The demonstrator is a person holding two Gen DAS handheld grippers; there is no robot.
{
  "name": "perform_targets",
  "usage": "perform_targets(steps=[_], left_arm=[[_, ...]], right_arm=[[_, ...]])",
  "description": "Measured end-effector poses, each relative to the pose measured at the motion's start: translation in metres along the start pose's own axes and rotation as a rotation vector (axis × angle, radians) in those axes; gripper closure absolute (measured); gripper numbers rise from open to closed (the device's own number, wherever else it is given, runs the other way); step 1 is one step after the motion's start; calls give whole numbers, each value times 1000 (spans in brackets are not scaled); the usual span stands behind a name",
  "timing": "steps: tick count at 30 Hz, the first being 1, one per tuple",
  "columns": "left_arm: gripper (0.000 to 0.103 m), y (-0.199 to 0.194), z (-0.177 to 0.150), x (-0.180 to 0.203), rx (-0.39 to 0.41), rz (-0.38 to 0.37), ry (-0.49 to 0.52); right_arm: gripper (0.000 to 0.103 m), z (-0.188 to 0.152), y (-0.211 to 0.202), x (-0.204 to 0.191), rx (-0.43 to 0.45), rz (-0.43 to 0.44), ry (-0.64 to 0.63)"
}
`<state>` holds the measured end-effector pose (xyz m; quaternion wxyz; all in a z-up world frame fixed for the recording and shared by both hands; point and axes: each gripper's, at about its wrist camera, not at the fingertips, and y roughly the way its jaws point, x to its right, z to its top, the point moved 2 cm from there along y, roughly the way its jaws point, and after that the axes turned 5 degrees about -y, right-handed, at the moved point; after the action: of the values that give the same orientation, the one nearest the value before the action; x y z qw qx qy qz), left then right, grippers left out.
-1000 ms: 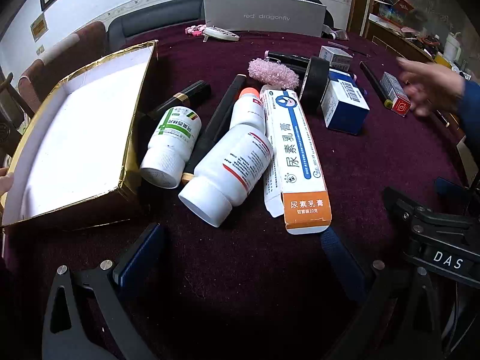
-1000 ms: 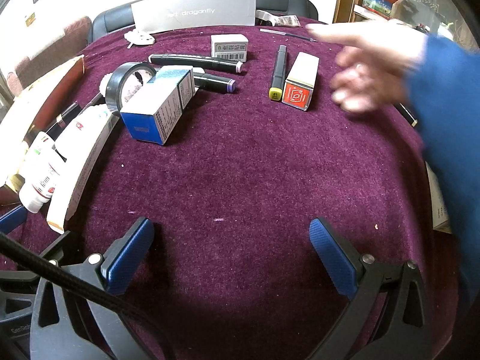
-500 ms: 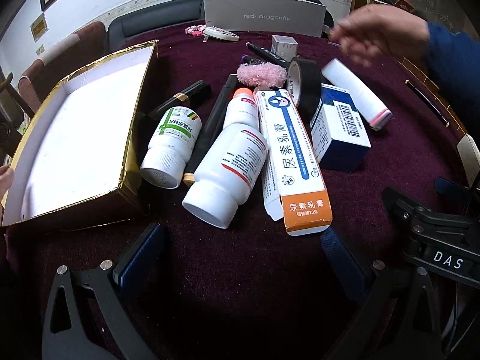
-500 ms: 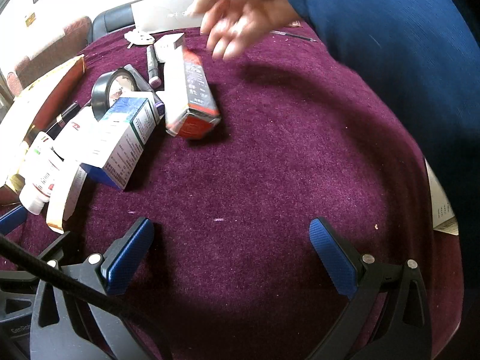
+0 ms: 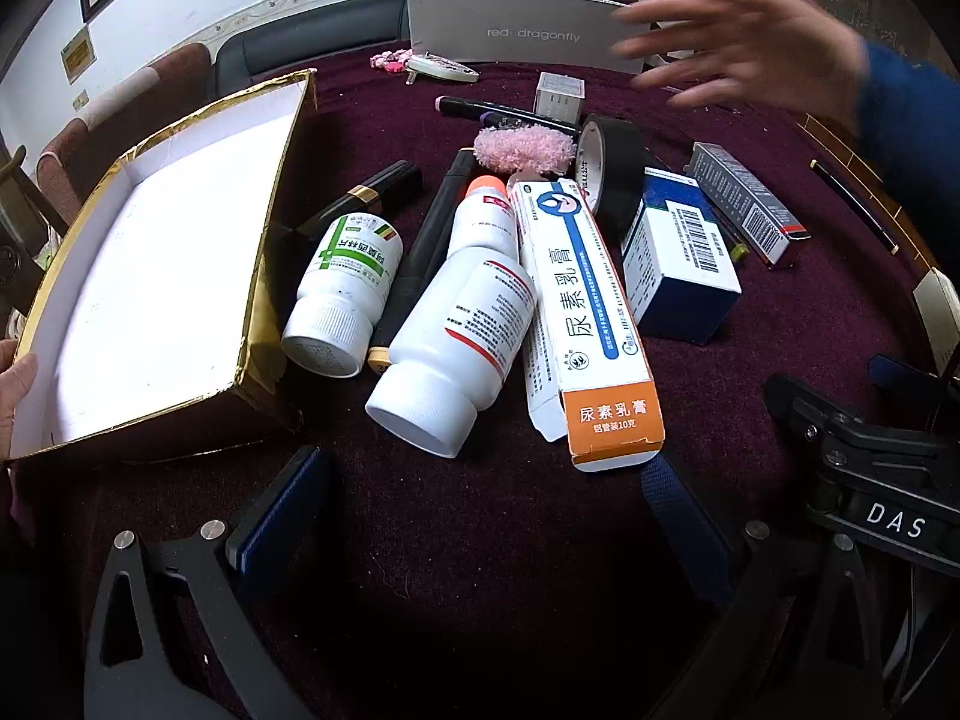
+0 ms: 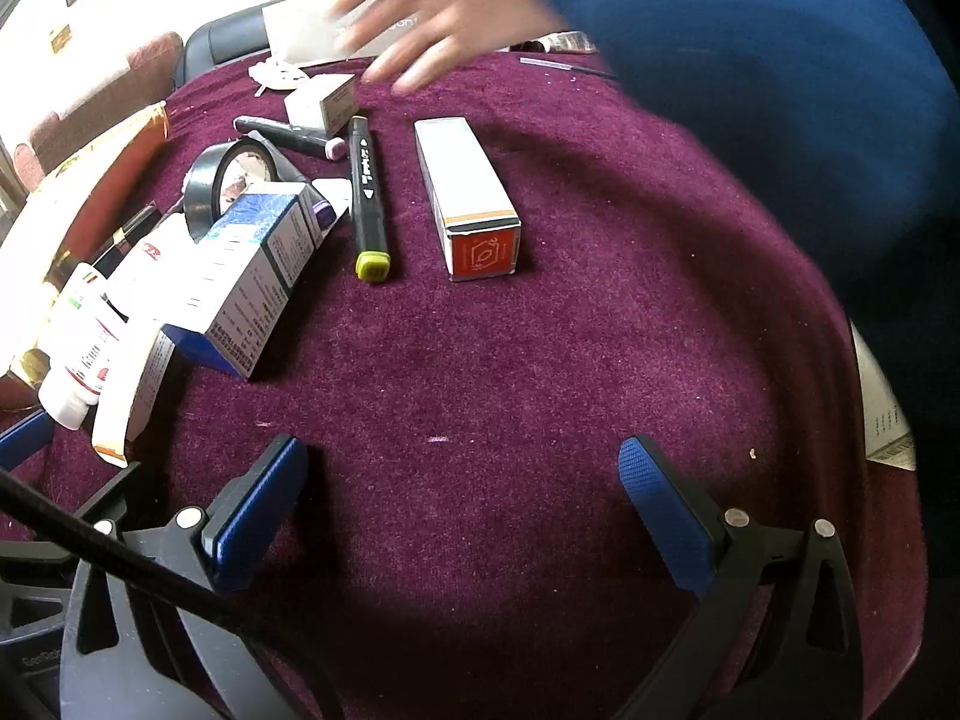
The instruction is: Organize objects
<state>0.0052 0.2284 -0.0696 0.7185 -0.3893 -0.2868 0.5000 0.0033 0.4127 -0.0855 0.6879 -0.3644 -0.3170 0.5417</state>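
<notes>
An open gold-edged box (image 5: 150, 276) with a white inside lies at the left. Beside it lie two white bottles (image 5: 456, 324), a long white and orange carton (image 5: 588, 324), a blue and white carton (image 5: 678, 258) (image 6: 252, 276), a black tape roll (image 5: 612, 168) (image 6: 234, 180), a pink puff (image 5: 522, 150), black markers (image 6: 366, 192) and an orange-ended carton (image 6: 468, 198). My left gripper (image 5: 480, 510) is open and empty just short of the bottles. My right gripper (image 6: 462, 498) is open and empty over bare cloth.
A bare hand in a blue sleeve (image 5: 750, 42) (image 6: 432, 18) hovers over the far side of the purple-clothed table (image 6: 540, 360). A grey "red dragonfly" box (image 5: 528, 30) stands at the back. A small white carton (image 6: 321, 99) and a thin pen (image 5: 852, 204) lie farther off.
The hand pushed the cartons and markers toward the pile, then lifted away to the back. The orange-ended carton and a marker now lie apart from the pile. Both grippers stayed still.
</notes>
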Motion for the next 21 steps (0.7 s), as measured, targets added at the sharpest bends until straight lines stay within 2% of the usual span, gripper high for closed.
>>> perform_targets(steps=[21], left_arm=[[1,-2,-3,9,0,-1,4]], right_arm=[[0,0,0,0,0,0,0]])
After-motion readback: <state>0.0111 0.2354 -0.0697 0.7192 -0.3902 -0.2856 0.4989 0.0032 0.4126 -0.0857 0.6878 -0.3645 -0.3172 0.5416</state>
